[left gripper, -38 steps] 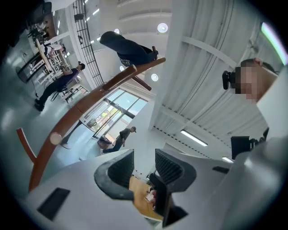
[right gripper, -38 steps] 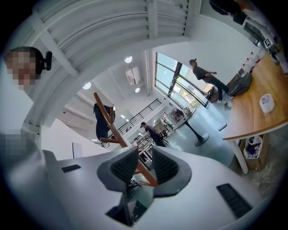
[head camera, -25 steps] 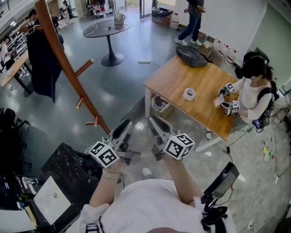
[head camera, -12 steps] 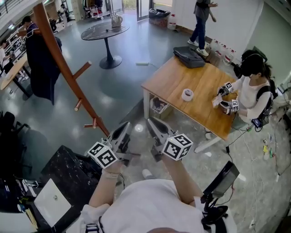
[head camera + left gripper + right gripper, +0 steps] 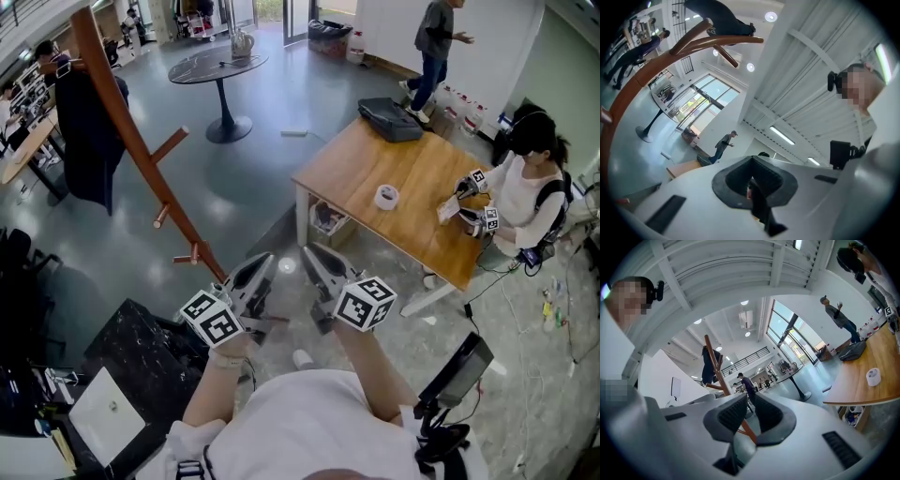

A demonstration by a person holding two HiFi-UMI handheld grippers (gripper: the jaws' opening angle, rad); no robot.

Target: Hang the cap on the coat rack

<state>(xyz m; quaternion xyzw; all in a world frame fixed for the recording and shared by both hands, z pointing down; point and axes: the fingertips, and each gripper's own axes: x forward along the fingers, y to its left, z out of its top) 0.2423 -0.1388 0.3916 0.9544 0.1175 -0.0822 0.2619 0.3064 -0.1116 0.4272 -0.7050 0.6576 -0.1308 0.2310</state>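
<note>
The brown wooden coat rack [image 5: 131,131] leans across the head view's upper left, a dark garment [image 5: 89,131] hanging from it. It also arcs over the left gripper view as coat rack [image 5: 670,51] and stands far off in the right gripper view as coat rack [image 5: 715,366]. No cap shows in any view. My left gripper [image 5: 261,265] is held in front of my chest, below the rack's lower pegs; its pads [image 5: 751,180] meet with nothing between them. Beside it, my right gripper [image 5: 314,255] has narrowed to a small empty gap [image 5: 750,411].
A wooden table [image 5: 412,187] at the right carries a tape roll [image 5: 388,196] and a black bag [image 5: 394,117]. A seated person [image 5: 525,187] works there. A round table [image 5: 220,66] and a walking person [image 5: 436,47] are at the back. A black case [image 5: 141,356] lies lower left.
The walking person at the back has moved to the right. Both grippers stay in about the same place, and the left jaws look closer together than before.
</note>
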